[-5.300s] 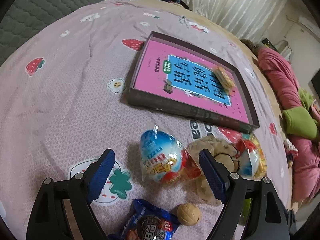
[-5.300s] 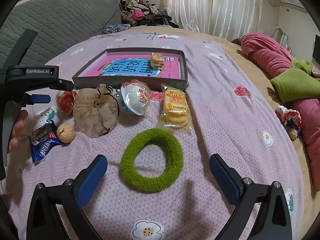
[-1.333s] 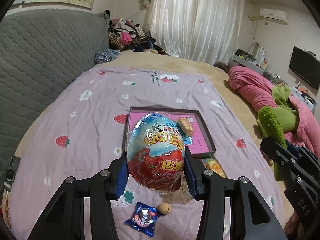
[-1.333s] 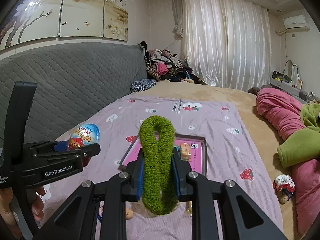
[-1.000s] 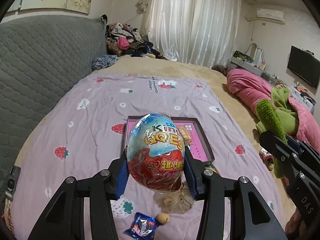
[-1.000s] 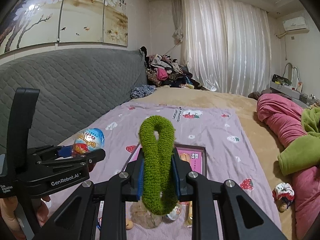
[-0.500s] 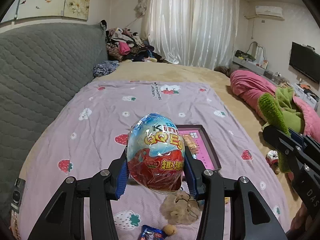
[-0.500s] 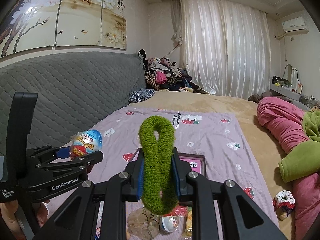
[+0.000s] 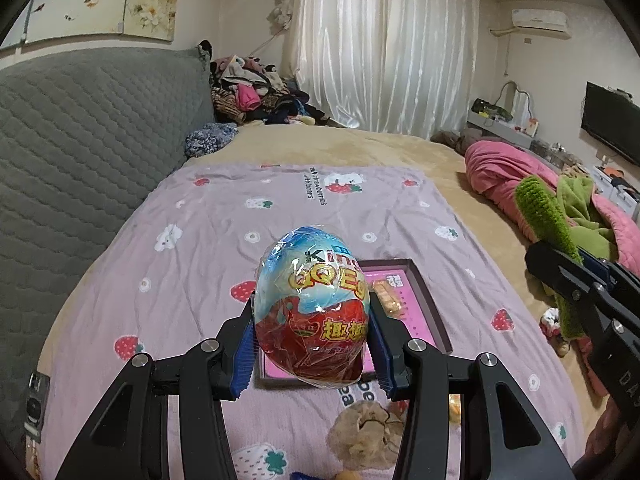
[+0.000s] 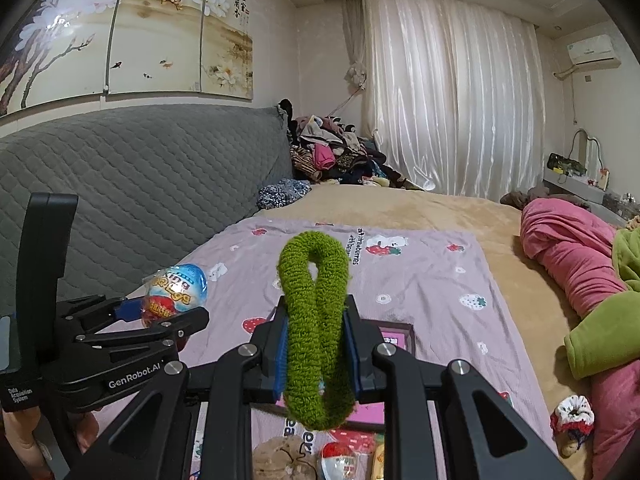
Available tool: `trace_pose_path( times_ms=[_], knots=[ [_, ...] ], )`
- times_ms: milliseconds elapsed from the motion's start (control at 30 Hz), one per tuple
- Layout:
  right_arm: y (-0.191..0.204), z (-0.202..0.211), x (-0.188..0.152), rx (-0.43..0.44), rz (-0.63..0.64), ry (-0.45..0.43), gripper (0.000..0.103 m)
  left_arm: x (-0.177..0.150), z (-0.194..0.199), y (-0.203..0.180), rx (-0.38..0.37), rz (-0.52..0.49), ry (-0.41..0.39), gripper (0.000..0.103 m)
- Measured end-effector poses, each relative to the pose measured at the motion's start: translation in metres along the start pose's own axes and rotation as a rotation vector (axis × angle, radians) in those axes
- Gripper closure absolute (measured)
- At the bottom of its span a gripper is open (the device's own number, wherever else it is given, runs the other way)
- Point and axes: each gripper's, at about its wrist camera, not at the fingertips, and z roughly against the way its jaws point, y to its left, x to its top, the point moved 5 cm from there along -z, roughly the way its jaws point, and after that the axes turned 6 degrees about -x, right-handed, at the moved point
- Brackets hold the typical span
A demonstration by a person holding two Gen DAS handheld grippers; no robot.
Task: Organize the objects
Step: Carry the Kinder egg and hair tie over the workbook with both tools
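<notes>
Left wrist view: left tongs (image 9: 312, 350) pinching a wrapped toy egg (image 9: 312, 312), raised over the bed (image 9: 200, 248), above the near edge of the box (image 9: 434, 320).
Right wrist view: right tongs (image 10: 316, 354) pressed onto a folded green hair band (image 10: 314, 320), held above the bed, box partly hidden behind.

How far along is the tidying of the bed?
Done: one wrapped biscuit lies in the pink-lined tray. In hand: the left tool grips the foil-wrapped toy egg; the right tool squeezes the green fluffy hair ring. Left: the beige scrunchie and other snacks on the blanket.
</notes>
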Motion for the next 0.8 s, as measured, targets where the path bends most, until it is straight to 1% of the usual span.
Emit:
trace_pose_path(
  times_ms=[300, 800],
  knots=[
    [-0.003, -0.021, 0.001, 0.0, 0.001, 0.009, 0.079, 0.008, -0.021, 0.0, 0.003, -0.004, 0.0, 0.053],
    [0.001, -0.063, 0.003, 0.018, 0.005, 0.035, 0.079, 0.009, -0.074, 0.016, 0.013, 0.013, 0.046, 0.053]
  ],
)
